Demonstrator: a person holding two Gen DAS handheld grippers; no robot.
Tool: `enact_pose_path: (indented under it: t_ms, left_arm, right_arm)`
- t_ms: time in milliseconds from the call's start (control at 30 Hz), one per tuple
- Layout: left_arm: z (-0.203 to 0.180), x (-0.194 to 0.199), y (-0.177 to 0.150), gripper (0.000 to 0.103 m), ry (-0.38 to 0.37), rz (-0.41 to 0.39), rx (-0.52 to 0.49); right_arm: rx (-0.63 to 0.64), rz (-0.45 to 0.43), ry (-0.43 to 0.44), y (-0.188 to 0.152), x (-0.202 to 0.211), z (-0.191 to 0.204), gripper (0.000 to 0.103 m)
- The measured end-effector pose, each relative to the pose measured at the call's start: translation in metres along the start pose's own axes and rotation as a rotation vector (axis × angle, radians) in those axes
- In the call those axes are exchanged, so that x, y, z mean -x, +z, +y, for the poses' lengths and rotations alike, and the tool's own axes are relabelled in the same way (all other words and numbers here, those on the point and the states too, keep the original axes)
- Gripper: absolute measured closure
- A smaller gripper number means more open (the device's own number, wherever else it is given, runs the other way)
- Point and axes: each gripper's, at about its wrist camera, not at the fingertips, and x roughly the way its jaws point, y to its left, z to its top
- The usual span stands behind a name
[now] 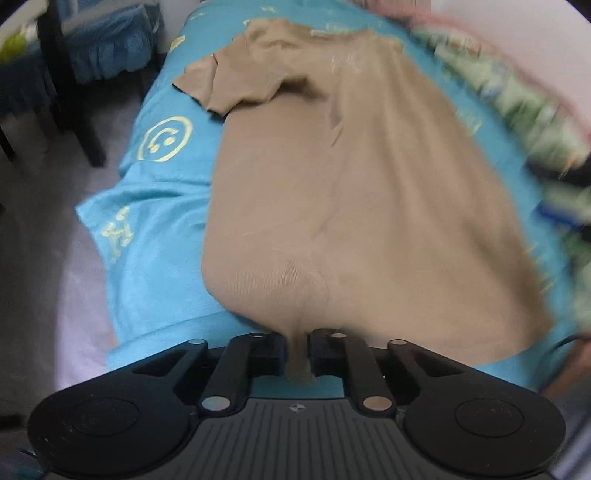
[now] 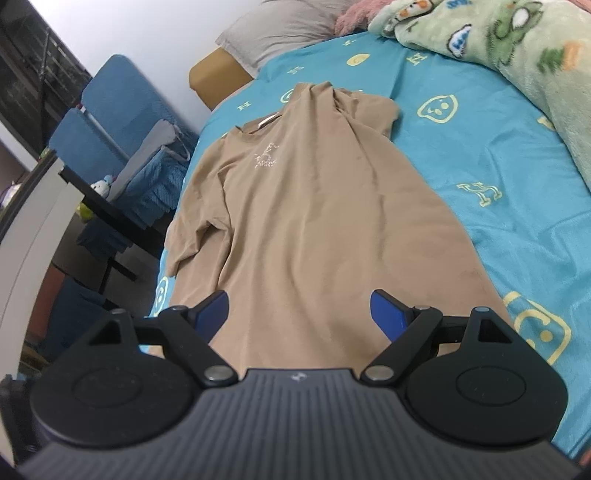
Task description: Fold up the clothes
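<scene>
A tan shirt [image 2: 314, 206] lies spread along a bed covered with a turquoise sheet [image 2: 480, 155] printed with yellow smiley faces and letters. In the right wrist view the shirt runs lengthwise from the near edge of the bed toward the head end, chest side up, with a small pale logo [image 2: 266, 158] below the collar. One sleeve [image 2: 192, 236] hangs toward the left edge of the bed, and the other is folded in and bunched at the far end of the shirt.

The left gripper [image 1: 300, 354] is closed tight on the shirt: a narrow pinch of tan cloth stands between its two black fingers, and the fabric pulls up from there into a smooth, stretched sheet. This view is blurred, mostly toward the right side. A short sleeve [image 1: 221, 81] lies flat on the sheet at the far left of the shirt.

The right gripper [image 2: 299, 317] is wide open, its blue-padded fingers [image 2: 212, 310] set well apart over the near hem of the shirt, holding nothing. Whether the pads touch the cloth cannot be told.

A green plush blanket [image 2: 517, 48] with cartoon figures lies along the right side of the bed, and a grey pillow [image 2: 280, 29] sits at the head. Blue chairs [image 2: 110, 122] and a dark table [image 2: 110, 218] stand beside the bed's left edge.
</scene>
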Motion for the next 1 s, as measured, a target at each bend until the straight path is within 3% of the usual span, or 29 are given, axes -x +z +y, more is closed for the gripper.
enact_pose_path:
  t_ms: [133,200,400,433,567,733,833,1000]
  left_arm:
    - [0.038,0.028,0.008,0.095,-0.206,0.042,0.312]
    - [0.056,0.031,0.005,0.095,-0.245,0.108,0.439]
    - [0.069,0.010,-0.009,0.092,-0.032,0.214,0.397]
    - [0.071,0.007,-0.010,0.085,-0.007,0.220,0.377]
    - [0.059,0.020,-0.006,0.043,-0.001,0.143,0.308]
    - [0.043,0.036,0.012,0.024,-0.017,0.005,0.270]
    - [0.053,0.029,0.042,0.023,-0.012,-0.112,0.312]
    - [0.089,-0.027,0.115,0.024,0.021,-0.240,0.450]
  right_arm:
    - [0.001,-0.021,-0.001,0.003,0.003,0.000,0.018]
    - [0.002,-0.031,0.000,0.004,0.005,0.000,0.018]
    - [0.027,-0.065,-0.009,0.008,0.012,0.003,0.018]
    - [0.036,-0.071,-0.013,0.007,0.013,0.003,0.018]
    - [0.063,-0.098,-0.041,0.008,0.020,0.003,0.018]
    - [0.064,-0.122,-0.044,0.009,0.024,0.004,0.018]
    - [0.077,-0.126,-0.055,0.008,0.022,0.006,0.018]
    - [0.074,-0.126,-0.071,0.009,0.014,0.005,0.018]
